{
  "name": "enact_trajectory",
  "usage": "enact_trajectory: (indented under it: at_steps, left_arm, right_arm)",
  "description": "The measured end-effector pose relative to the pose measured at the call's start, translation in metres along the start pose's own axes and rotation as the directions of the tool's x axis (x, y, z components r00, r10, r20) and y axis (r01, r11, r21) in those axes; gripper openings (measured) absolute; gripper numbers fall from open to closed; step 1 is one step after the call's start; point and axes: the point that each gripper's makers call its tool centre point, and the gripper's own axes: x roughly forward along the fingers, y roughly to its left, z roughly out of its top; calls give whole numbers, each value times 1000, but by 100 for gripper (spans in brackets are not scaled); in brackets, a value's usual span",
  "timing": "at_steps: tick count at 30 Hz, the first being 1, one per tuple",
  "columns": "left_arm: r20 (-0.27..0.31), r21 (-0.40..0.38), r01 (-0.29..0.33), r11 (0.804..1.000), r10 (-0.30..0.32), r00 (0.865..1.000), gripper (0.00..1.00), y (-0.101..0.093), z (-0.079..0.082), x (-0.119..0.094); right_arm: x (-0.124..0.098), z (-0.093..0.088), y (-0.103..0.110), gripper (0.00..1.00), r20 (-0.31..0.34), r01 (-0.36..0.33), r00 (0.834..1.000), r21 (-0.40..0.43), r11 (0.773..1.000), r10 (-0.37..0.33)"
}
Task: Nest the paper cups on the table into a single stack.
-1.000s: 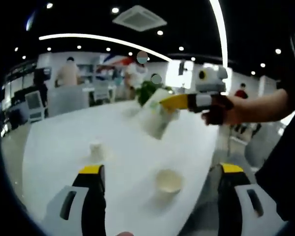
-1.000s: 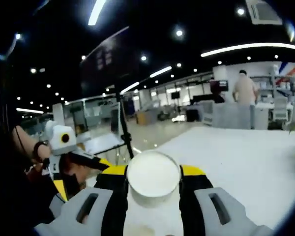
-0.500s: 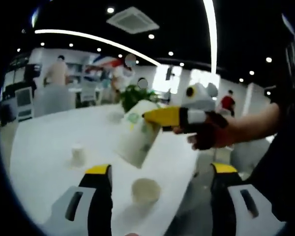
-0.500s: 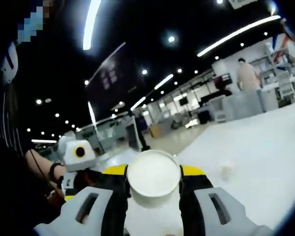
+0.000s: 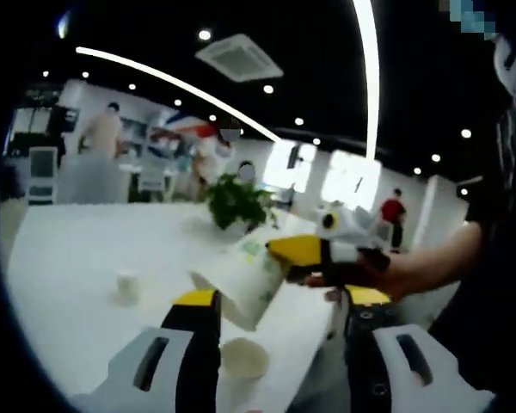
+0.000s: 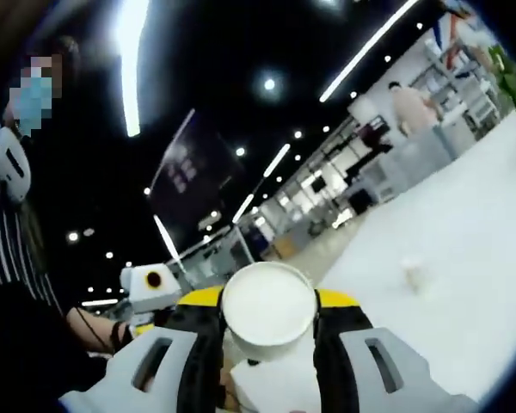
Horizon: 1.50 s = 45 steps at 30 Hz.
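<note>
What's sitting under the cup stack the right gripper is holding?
In the left gripper view, an open cup stands upright on the white table, just below the tilted held stack in the right gripper. The cup's inside is too blurred to judge.

Open table (image 5: 69, 249) around far small cup (image 5: 125, 285); plant (image 5: 235, 201) behind.

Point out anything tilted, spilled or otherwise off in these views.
Nothing is spilled. The right gripper holds a paper cup tilted above an open cup on the white table. That fits nesting. A small cup stands upright farther away.
</note>
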Motion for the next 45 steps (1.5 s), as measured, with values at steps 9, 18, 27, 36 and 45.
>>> enact_trajectory:
  at_steps: [9, 18, 27, 36, 45]
  left_arm:
    - [49, 2, 51, 999, -51, 997, 30, -8, 4, -13]
    - [44, 31, 101, 994, -102, 994, 7, -14, 7, -22]
    - [-39, 90, 207, 974, -204, 978, 4, -28, 12, -20]
    - [-135, 113, 245, 963, -230, 964, 0, -28, 10, -15]
    - [-237, 156, 232, 960, -192, 952, 0, -10, -1, -13]
  right_arm:
    - [-9, -8, 21, 37, -33, -89, 996, -13, 996, 89]
    - [-10, -12, 41, 37, -30, -196, 980, -11, 980, 196]
    - [-18, -12, 43, 38, 0, -236, 972, 4, 972, 236]
    - [-20, -11, 33, 39, 17, -205, 979, -16, 979, 205]
    - [-37, -4, -7, 42, 9, -23, 1000, -135, 991, 24]
